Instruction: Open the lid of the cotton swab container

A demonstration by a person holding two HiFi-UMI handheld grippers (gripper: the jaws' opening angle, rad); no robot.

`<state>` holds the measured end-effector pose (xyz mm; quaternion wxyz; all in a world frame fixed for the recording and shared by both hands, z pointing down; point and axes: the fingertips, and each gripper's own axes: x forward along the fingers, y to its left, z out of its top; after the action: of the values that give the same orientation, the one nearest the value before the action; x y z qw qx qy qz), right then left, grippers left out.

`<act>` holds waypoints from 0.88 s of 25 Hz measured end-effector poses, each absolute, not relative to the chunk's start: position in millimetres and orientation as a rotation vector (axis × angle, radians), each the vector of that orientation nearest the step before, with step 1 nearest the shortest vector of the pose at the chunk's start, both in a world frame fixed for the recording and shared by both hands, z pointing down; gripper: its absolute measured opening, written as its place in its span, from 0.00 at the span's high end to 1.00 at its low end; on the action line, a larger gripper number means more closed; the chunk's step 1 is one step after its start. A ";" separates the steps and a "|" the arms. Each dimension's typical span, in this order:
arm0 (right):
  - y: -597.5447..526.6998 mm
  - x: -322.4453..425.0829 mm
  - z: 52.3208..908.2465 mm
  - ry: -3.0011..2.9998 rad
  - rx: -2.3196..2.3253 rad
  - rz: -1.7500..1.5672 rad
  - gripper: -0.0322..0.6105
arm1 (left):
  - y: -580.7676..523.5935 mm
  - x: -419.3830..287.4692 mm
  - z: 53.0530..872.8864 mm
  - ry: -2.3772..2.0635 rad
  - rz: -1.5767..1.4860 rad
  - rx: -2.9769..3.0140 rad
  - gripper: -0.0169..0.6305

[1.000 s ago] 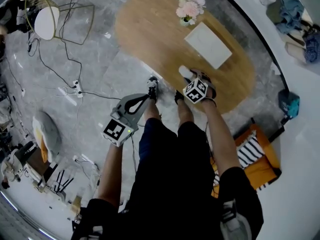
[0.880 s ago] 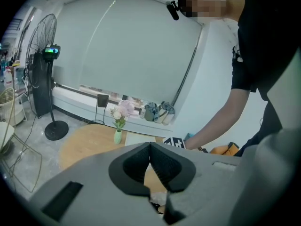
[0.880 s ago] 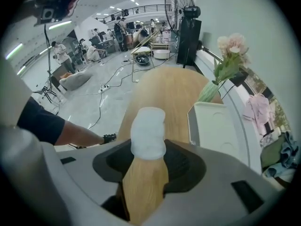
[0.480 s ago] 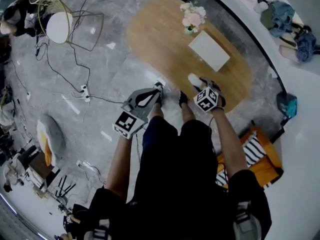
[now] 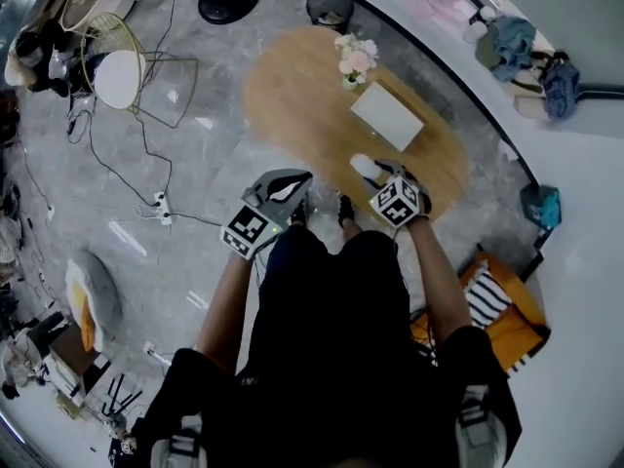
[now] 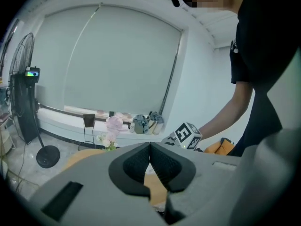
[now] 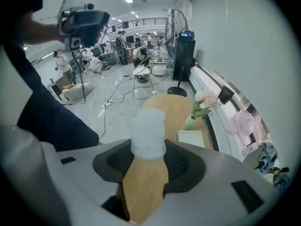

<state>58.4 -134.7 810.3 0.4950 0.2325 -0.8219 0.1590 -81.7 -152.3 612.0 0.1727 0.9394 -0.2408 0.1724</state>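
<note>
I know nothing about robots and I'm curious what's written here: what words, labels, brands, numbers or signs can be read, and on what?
No readable words or numbers anywhere.
Marker cubes: black-and-white square patterns, no letters.
White box: no print shows.
Cotton swab container, held in the right jaws: no label shows.
Fan's lit panel: too small to read.

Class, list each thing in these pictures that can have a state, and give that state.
right tongs: closed on the cotton swab container
cotton swab container: held above the table, lid seemingly still on
left tongs: shut, empty
flower vase: upright on the table
white box: lying flat on the table
</note>
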 end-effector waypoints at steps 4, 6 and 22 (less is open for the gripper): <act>-139.2 46.0 757.3 -2.037 0.503 0.334 0.66 | -150.4 -79.0 600.8 -0.619 0.499 2.710 0.97; -138.9 42.3 731.4 -2.050 0.472 0.299 0.66 | -147.9 -76.5 598.1 -0.594 0.496 2.722 0.97; -129.5 30.5 607.4 -2.042 0.209 0.215 0.66 | -133.4 -34.7 583.8 -0.379 0.528 2.839 0.78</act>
<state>30.5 -129.5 607.4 0.5131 0.0869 -0.8492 0.0896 -34.7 -133.4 583.8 0.1144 0.9684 -0.1293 0.1802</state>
